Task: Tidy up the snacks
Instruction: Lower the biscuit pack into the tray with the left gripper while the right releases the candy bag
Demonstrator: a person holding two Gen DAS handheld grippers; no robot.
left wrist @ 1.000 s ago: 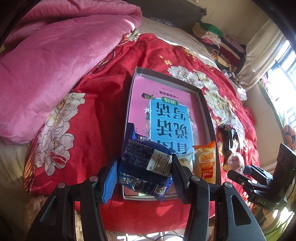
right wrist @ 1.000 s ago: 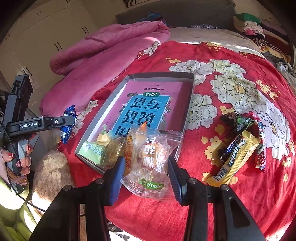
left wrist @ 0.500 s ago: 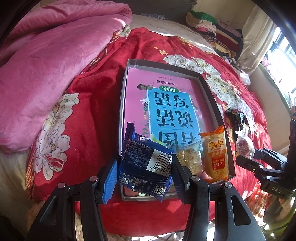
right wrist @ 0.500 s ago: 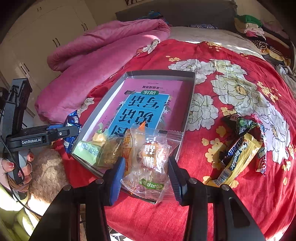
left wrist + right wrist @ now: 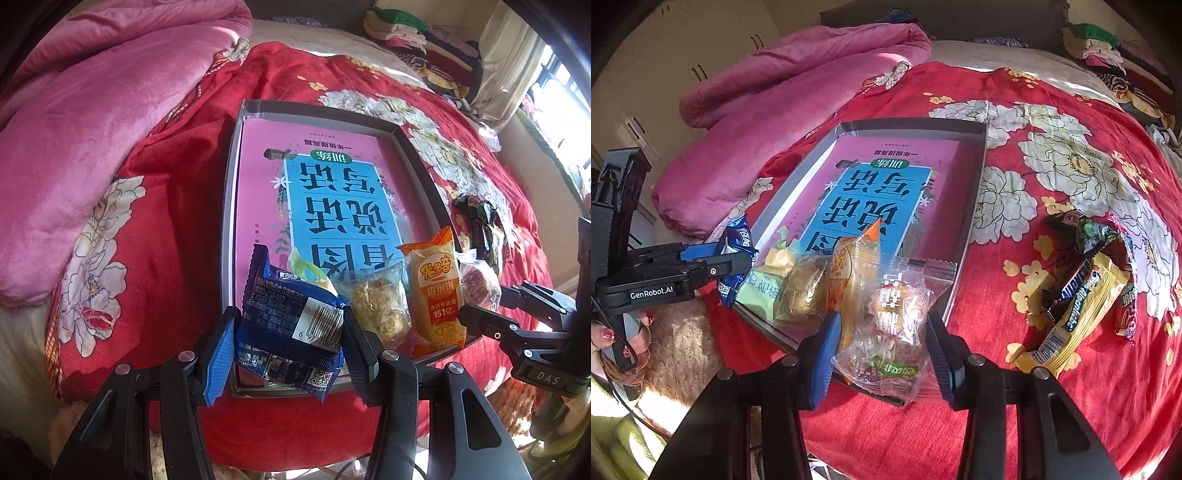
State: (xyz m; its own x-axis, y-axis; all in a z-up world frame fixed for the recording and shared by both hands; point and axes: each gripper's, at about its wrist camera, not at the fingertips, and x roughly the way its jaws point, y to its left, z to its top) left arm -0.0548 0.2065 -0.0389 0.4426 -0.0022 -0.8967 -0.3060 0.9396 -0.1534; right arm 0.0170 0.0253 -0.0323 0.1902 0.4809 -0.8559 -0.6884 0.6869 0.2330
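Note:
A grey shallow box [image 5: 229,206] with a pink and blue book in it lies on the red flowered bedspread. At its near end lie a green packet [image 5: 306,271], a clear-wrapped brown cake [image 5: 376,306] and an orange rice-cracker packet [image 5: 437,295]. My left gripper [image 5: 289,326] is shut on a dark blue snack packet [image 5: 291,314] over the box's near left corner. My right gripper [image 5: 882,325] is shut on a clear packet [image 5: 897,306] of orange-red sweets above the box's near right corner. In the right wrist view the left gripper [image 5: 738,262] shows side-on with the blue packet [image 5: 738,236].
Several loose candy bars and packets [image 5: 1082,295] lie on the bedspread right of the box. A pink quilt [image 5: 92,122] is bunched at the left. Folded clothes [image 5: 424,40] are stacked at the far side. A hand with red nails [image 5: 613,339] grips the left handle.
My left gripper has carried the blue packet in over the box's near left corner and rolled a little. The right gripper and its clear packet have stayed almost still.

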